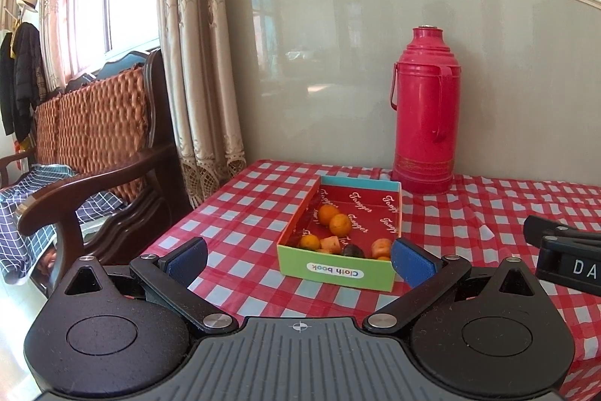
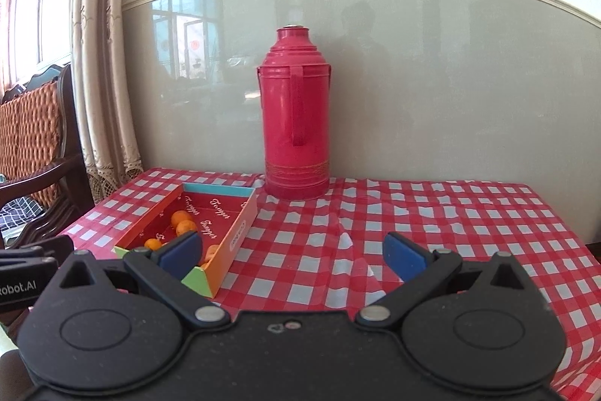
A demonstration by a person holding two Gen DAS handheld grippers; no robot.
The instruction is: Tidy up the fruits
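Left tongs (image 1: pixel 298 258): spread wide, empty.
Right tongs (image 2: pixel 292 252): spread wide, empty.
Small orange fruits (image 1: pixel 334 220): inside the open colourful cardboard box (image 1: pixel 334 275), near the tabletop's (image 2: pixel 432 224) left edge.
Tall red metal thermos (image 2: pixel 296 123): back edge.

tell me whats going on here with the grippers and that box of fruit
A person holds two grippers above a table with a red checked cloth. Both the left gripper and the right gripper are open and empty. The fruits, small oranges and a few other pieces, all lie in the cardboard box. A red thermos stands behind the box.
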